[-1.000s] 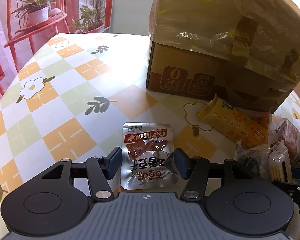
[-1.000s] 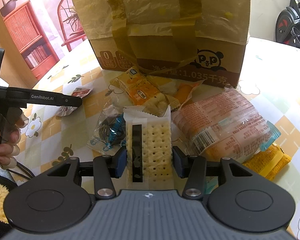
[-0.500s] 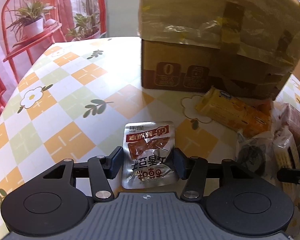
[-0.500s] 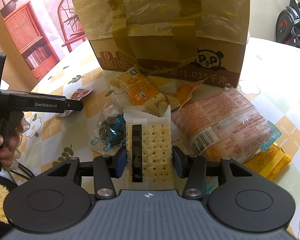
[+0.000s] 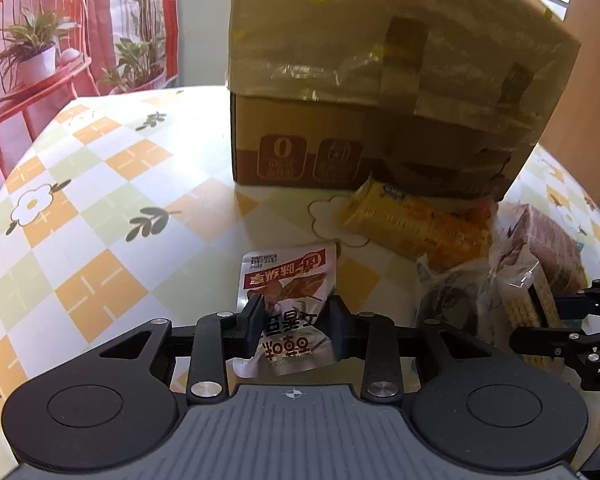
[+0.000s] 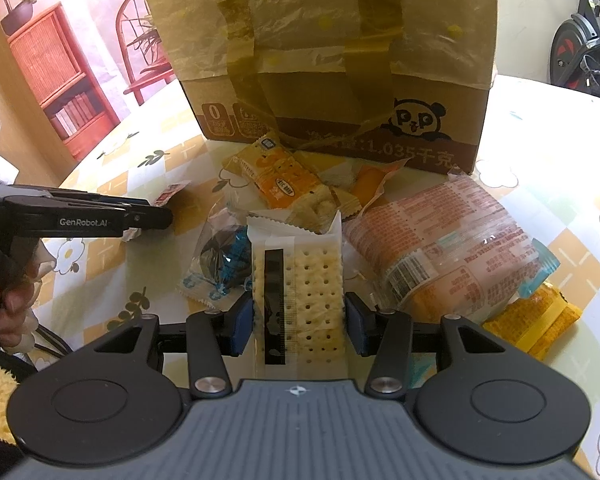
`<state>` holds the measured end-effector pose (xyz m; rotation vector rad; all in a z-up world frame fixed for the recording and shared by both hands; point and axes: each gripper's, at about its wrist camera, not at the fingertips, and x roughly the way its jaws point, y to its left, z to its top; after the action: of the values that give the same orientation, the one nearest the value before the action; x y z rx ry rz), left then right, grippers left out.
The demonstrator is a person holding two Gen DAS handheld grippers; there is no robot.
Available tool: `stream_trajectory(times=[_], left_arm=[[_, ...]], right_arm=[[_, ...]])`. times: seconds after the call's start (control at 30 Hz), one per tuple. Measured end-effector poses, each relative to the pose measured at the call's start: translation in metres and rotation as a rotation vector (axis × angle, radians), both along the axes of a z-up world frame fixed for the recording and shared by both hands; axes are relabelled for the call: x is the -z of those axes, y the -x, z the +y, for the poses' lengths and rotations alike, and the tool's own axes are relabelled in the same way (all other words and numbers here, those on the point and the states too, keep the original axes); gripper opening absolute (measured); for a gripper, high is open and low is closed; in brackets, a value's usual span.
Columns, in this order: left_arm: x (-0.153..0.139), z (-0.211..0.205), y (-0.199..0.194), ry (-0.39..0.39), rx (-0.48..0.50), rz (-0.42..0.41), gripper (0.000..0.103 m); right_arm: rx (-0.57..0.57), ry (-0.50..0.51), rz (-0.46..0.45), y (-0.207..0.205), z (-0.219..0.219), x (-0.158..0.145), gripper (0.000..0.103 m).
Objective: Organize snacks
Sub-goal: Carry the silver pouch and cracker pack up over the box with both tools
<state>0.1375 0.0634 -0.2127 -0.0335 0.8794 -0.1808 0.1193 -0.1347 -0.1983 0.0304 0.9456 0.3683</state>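
I am squeezing my left tongs (image 5: 295, 326) onto the silver snack pouch (image 5: 286, 300), while my right tongs (image 6: 299, 322) are clamping the cracker pack (image 6: 298, 292).

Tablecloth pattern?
Orange, green and white checks with flowers on the tablecloth; clearest in left wrist view.

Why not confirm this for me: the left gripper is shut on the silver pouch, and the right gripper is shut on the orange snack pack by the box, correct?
Half right. The left gripper is shut on the silver pouch. But the right wrist view shows the right gripper shut on the cracker pack; the orange snack pack lies untouched near the cardboard box.
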Motion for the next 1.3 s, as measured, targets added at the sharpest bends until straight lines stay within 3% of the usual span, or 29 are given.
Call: stream_trajectory(times=[0.4,0.83,1.1,1.3], left_arm=[[-0.039,-0.001,0.001,0.043,0.038,-0.100,0.036],[-0.148,-0.008,-0.013,0.073,0.099,-0.412,0.036],[-0.187,-0.025,-0.062,0.065,0.103,-0.524,0.037],[-0.198,-0.032,-0.097,0.071,0.094,-0.512,0.037]], right_arm=[[0.002,-0.046,-0.085,0.000,-0.006,-0.029,0.049],[0.003,-0.096,-0.364,-0.025,-0.017,-0.130,0.049],[0.032,-0.114,-0.514,-0.056,-0.028,-0.175,0.049],[0.069,-0.111,-0.579,-0.091,-0.034,-0.189,0.049]])
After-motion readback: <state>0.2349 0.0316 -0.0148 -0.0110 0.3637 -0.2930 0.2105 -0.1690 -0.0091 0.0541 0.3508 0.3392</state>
